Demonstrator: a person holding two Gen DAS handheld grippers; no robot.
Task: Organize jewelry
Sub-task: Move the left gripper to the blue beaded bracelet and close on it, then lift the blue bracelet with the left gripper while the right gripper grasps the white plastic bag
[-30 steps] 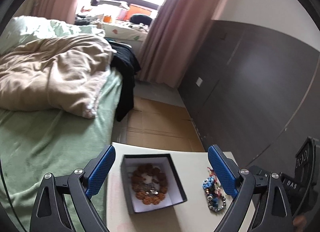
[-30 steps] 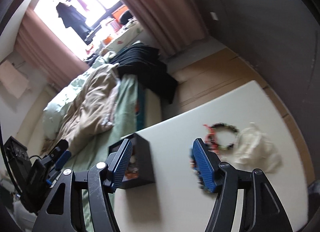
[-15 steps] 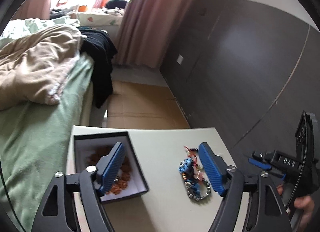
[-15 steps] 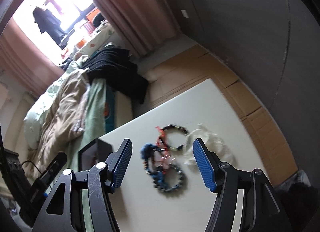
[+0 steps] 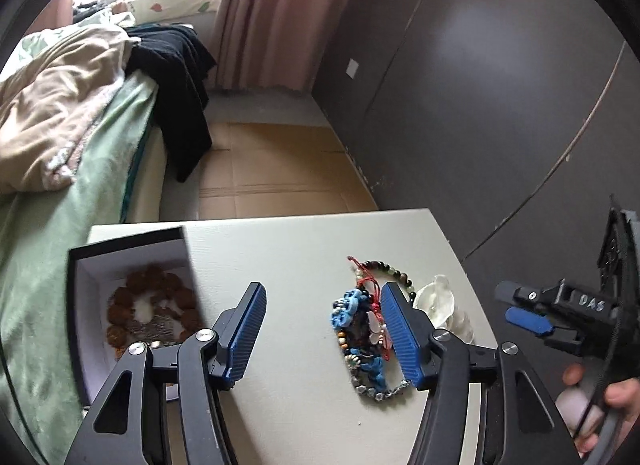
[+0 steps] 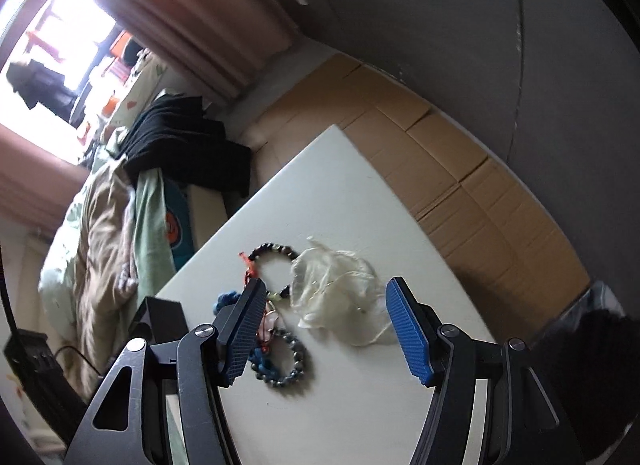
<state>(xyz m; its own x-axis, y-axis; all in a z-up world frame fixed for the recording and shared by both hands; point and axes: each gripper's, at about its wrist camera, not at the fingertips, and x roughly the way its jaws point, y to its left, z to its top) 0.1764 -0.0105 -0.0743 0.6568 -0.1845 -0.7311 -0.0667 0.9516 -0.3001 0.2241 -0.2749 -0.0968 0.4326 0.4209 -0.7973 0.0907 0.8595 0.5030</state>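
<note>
At the left edge of the table [image 5: 304, 241] sits the open black box [image 5: 128, 265], white inside, with a ring of brown beads [image 5: 154, 305] and something silvery already lying in it. My left gripper [image 5: 322, 335] hangs just right of that box, spread wide, nothing between the blue pads, and as far as I can tell touching nothing. Its left finger [image 5: 244, 333] stands over bare tabletop beside the box wall; its right finger [image 5: 400, 337] overlaps the right margin of the jewelry pile.

That pile, a tangle of bracelets [image 5: 366, 341], runs with its long axis away from me, near to far: a loop of metallic beads nearest, blue charms and red cord in the middle, a dark-bead bracelet [image 5: 390, 269] at the far end. It lies inside the left gripper's span but hard against the right pad, so I judge a small shift rightward would centre it before closing across the short axis.

Further right, a crumpled white pouch [image 5: 436, 301] rests touching the dark beads.

From the right wrist view, the right gripper [image 6: 326, 329] is also wide and empty, hovering above the table. The pouch [image 6: 340, 293] sits between its pads, while the bracelets [image 6: 276, 349] fall by its left finger [image 6: 242, 329], partly hidden behind it; the picture is smeared there, so I cannot say which strands are separate. Both grippers are close to the pile; I judge the left one better lined up on it and also nearer the box.
</note>
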